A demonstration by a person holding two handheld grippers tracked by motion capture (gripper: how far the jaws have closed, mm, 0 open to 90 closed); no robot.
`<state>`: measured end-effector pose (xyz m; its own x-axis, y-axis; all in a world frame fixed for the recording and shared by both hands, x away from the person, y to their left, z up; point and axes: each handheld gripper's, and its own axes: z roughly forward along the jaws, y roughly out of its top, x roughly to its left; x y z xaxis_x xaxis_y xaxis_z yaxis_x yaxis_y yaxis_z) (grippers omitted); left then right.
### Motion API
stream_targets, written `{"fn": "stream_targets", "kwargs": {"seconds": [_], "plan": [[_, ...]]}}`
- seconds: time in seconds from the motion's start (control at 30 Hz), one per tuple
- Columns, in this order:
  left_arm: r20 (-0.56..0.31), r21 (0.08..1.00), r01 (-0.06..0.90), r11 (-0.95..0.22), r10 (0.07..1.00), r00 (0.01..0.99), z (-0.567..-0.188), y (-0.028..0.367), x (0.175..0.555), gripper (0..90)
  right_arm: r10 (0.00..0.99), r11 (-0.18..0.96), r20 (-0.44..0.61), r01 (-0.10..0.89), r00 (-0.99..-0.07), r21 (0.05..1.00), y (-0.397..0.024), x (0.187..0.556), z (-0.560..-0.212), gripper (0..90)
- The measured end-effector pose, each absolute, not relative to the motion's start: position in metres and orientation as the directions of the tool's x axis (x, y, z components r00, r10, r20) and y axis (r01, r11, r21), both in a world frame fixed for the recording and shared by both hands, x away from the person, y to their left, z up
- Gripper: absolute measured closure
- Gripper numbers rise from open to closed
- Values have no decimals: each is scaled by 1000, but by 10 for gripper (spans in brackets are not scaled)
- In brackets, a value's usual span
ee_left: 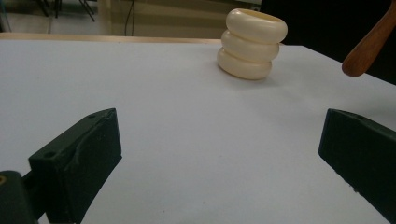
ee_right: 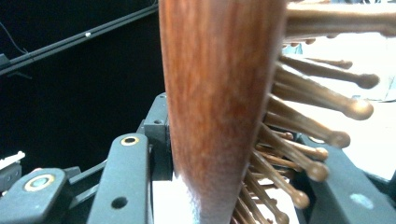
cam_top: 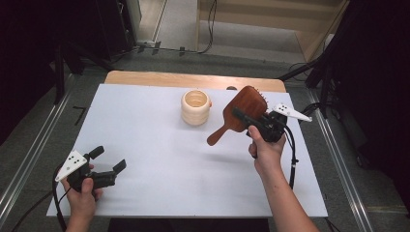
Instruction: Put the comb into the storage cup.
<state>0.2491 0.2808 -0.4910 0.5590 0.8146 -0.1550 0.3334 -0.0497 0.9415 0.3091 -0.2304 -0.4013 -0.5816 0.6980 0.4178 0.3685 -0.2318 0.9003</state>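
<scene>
Right of centre in the high view, the right gripper (cam_top: 251, 122) pinches the wooden hairbrush (cam_top: 241, 112) by its head and holds it clear of the white table (cam_top: 145, 145), handle slanting down toward the frame's middle. Its own view shows the jaws clamped on the brush head (ee_right: 219, 93), one against the smooth back, the other among the pegs. So the pick-up looks done. What remains, by my judgement, is carrying the brush to the cream ringed cup (cam_top: 196, 107), just left of it at upper centre, and lowering it in, probably handle first. At lower left the left gripper (cam_top: 107, 159) rests spread wide and empty, well away from the cup.
</scene>
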Motion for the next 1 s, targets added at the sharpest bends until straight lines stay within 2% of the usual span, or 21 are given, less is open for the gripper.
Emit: {"fn": "stream_targets", "kwargs": {"seconds": [0.27, 1.0], "plan": [[-139, 937, 341, -77, 813, 566, -492, 277, 250, 0, 713, -222, 398, 353, -577, 909, -229, 316, -394, 537], [-173, 936, 349, -46, 804, 569, -493, 281, 251, 0, 736, -215, 379, 337, -562, 917, -223, 345, -381, 538]]}}
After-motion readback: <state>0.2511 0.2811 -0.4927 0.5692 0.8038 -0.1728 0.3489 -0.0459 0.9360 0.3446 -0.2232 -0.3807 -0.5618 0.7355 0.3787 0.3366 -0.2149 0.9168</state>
